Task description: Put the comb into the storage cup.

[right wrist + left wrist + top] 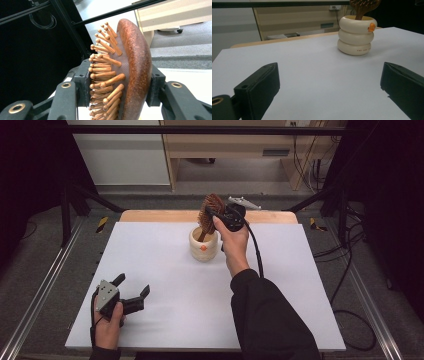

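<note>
A cream ring-stacked cup [204,245] with a small orange duck on its side stands at the far middle of the white table [165,285]; the left gripper view shows that cup [357,37] ahead to the right. A brown wooden hairbrush [211,212] stands handle-down in the cup. My right gripper [214,215] is shut on the brush head; in its own view the jaws clamp the brush [130,72] across its pins and its rounded back. My left gripper [134,287] rests open near the table's front left, nothing between its jaws [329,87].
A wooden strip [150,215] edges the table's far side. Black frame bars and cables [350,250] run along both sides, and a cabinet [225,150] stands beyond the table. A grey metal part [244,201] lies behind the cup.
</note>
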Tool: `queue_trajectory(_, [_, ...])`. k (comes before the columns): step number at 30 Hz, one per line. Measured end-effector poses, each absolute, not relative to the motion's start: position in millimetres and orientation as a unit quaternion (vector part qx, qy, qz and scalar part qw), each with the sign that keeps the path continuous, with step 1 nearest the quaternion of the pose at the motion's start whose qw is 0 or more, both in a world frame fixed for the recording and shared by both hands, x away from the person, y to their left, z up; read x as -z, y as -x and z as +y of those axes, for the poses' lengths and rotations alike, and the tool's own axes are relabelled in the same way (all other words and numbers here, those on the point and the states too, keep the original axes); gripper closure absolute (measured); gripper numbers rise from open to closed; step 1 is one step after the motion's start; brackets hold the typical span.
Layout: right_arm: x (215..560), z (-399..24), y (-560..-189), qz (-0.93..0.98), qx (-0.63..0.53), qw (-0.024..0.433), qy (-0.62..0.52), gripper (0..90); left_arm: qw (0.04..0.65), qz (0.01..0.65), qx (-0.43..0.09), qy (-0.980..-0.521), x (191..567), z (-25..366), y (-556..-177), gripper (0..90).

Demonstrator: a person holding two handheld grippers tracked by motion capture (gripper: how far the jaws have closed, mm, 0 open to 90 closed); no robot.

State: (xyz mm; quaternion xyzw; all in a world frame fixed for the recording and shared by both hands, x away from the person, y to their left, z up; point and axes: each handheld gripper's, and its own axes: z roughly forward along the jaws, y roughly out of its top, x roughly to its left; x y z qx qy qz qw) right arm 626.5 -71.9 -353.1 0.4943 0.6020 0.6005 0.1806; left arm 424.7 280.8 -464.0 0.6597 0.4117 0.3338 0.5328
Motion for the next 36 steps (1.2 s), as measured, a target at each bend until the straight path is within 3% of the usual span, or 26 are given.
queue_trajectory(36, [365, -73, -629, 0.597, -0.601, 0.168, -0.504, 49.8, 0.532, 0.411, -0.332, -0.661, 464, 281, -425, 2.4])
